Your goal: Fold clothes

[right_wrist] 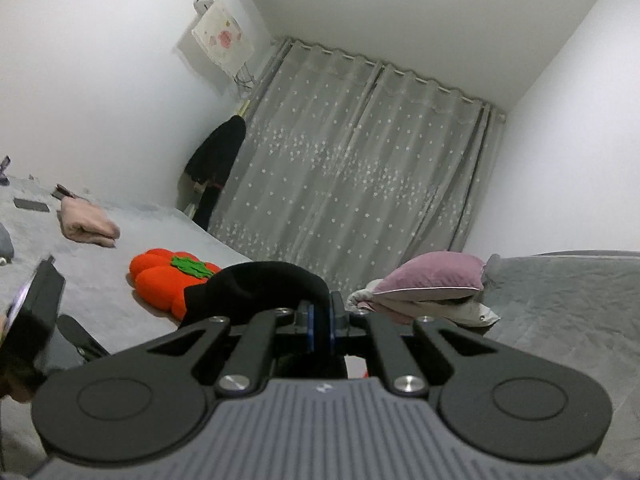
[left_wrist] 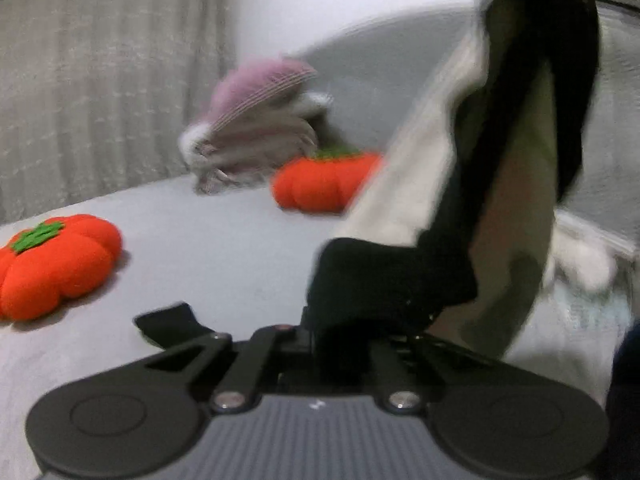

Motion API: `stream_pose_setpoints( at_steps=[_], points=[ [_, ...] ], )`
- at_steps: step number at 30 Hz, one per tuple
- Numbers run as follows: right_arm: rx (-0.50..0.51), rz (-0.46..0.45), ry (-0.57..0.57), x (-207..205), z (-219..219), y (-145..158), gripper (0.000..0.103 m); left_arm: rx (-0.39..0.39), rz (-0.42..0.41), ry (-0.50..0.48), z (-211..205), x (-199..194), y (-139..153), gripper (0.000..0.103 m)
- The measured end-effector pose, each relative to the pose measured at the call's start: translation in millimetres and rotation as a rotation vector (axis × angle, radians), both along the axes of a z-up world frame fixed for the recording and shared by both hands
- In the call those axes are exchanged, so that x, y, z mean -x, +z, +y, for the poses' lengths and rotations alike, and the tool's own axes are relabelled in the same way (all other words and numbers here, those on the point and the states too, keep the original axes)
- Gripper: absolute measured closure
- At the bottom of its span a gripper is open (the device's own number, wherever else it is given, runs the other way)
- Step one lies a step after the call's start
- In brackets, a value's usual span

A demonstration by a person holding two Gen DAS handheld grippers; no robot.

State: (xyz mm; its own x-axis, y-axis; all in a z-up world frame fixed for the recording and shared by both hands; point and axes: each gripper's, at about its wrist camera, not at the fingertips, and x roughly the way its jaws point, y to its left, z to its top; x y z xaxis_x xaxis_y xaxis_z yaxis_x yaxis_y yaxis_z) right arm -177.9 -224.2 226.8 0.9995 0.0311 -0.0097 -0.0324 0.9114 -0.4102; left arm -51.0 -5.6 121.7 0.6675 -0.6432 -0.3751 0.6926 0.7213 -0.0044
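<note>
A cream and black garment (left_wrist: 500, 168) hangs up and to the right in the left wrist view, blurred. My left gripper (left_wrist: 344, 332) is shut on its black edge (left_wrist: 380, 280), held above the grey bed (left_wrist: 224, 248). In the right wrist view, my right gripper (right_wrist: 322, 320) is shut on a black fold of the garment (right_wrist: 256, 284), which bulges over the left of the fingers. The rest of the garment is hidden below the right gripper.
Two orange pumpkin cushions (left_wrist: 56, 264) (left_wrist: 324, 184) lie on the bed, one also in the right wrist view (right_wrist: 168, 280). A purple pillow on bedding (right_wrist: 432, 276) sits by the headboard. A folded pink garment (right_wrist: 88, 224) lies far left. Curtains (right_wrist: 360, 168) hang behind.
</note>
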Motion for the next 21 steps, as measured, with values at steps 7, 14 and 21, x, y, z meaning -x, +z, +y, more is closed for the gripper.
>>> stream_pose_setpoints(
  at_steps=[7, 14, 21],
  points=[
    [-0.065, 0.003, -0.009, -13.2, -19.0, 8.1, 0.096, 0.249, -0.056, 0.187, 86.7, 5.5, 77.4, 0.100],
    [-0.024, -0.053, 0.025, -12.0, 4.4, 15.1, 0.096, 0.304, -0.193, 0.278, 111.3, 32.2, 146.7, 0.100],
    [-0.047, -0.101, 0.058, -4.3, 12.3, 32.8, 0.096, 0.438, -0.201, 0.332, 117.1, 44.7, 166.3, 0.100]
  ],
)
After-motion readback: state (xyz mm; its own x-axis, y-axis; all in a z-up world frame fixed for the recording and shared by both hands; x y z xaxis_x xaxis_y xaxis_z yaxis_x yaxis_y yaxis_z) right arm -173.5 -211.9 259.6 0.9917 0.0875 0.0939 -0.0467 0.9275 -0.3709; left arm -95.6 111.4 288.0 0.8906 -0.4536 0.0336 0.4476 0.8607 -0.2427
